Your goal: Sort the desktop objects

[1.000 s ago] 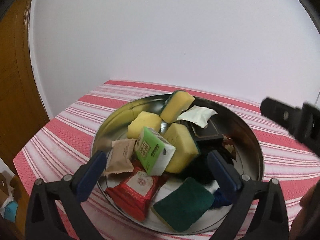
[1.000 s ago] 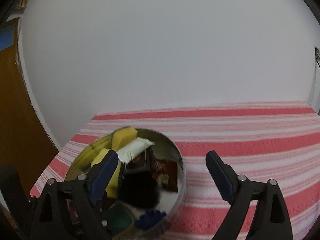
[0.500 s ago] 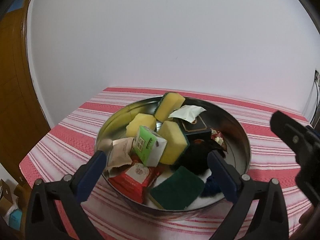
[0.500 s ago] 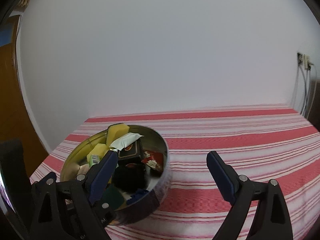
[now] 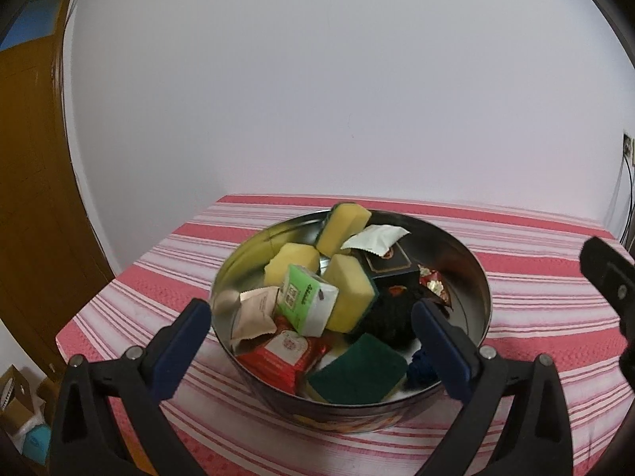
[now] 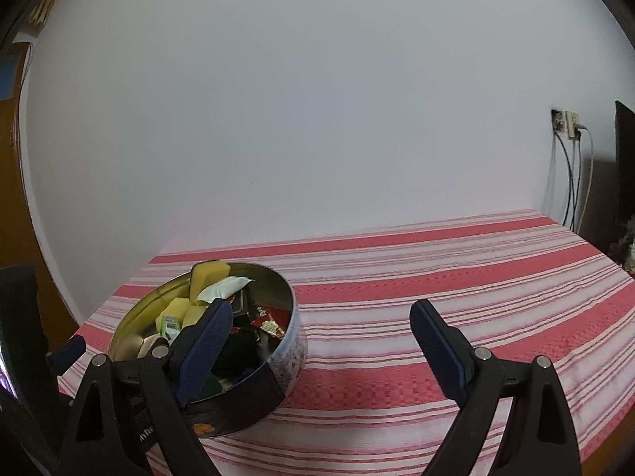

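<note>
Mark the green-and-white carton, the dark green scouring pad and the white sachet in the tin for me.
green-and-white carton [image 5: 307, 303], left wrist view, its printed front face
dark green scouring pad [image 5: 359, 369], left wrist view, its top surface
white sachet [image 5: 375, 237], left wrist view, its middle

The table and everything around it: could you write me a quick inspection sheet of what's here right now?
Surface: table under a red and white striped cloth, bare to the right of the tin.
Job's things: round metal tin piled with yellow sponges, a green scouring pad, a green carton, a red packet, a white sachet and a dark box.
Clutter: nothing seen on the cloth.
Grippers: left gripper open and empty before the tin; right gripper open, empty.
Cables: cables hang from a wall socket.
Surroundings: white wall, wooden door.
</note>
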`<state>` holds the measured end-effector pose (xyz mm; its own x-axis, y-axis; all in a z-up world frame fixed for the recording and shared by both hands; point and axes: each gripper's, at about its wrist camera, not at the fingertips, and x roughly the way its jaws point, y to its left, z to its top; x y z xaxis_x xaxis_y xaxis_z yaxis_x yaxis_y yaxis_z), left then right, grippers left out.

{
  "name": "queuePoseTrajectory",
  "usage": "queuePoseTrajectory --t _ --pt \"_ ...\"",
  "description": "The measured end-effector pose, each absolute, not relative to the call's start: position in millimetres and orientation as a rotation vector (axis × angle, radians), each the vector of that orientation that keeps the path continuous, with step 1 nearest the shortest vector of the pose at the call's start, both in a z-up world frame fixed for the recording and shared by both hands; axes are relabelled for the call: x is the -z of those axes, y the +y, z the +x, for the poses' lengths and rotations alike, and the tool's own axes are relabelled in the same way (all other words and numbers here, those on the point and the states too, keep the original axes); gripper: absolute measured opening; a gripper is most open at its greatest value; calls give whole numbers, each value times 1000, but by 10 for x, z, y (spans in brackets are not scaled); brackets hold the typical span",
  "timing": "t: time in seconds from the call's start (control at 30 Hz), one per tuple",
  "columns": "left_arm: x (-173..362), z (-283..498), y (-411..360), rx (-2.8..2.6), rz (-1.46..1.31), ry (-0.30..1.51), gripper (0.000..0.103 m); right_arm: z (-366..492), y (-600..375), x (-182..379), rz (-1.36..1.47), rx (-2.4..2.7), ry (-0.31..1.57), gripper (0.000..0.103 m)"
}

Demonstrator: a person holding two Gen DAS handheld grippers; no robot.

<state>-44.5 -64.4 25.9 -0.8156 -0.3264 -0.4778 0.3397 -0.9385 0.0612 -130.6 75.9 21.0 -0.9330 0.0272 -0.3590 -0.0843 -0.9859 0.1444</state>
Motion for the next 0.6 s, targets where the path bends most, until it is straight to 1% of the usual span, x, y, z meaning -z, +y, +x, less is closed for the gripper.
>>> queuePoseTrajectory --t 0.2,0.4,0.6 --pt "-258 -410 -657 2704 702 47 102 -1167 762 -266 -499 -3028 248 93" --pt "-233 -375 -640 2724 731 73 102 -1066 724 -272 -455 -3010 201 93" --pt "-177 -343 -606 2743 769 34 102 -976 774 -234 -427 -3024 245 93"
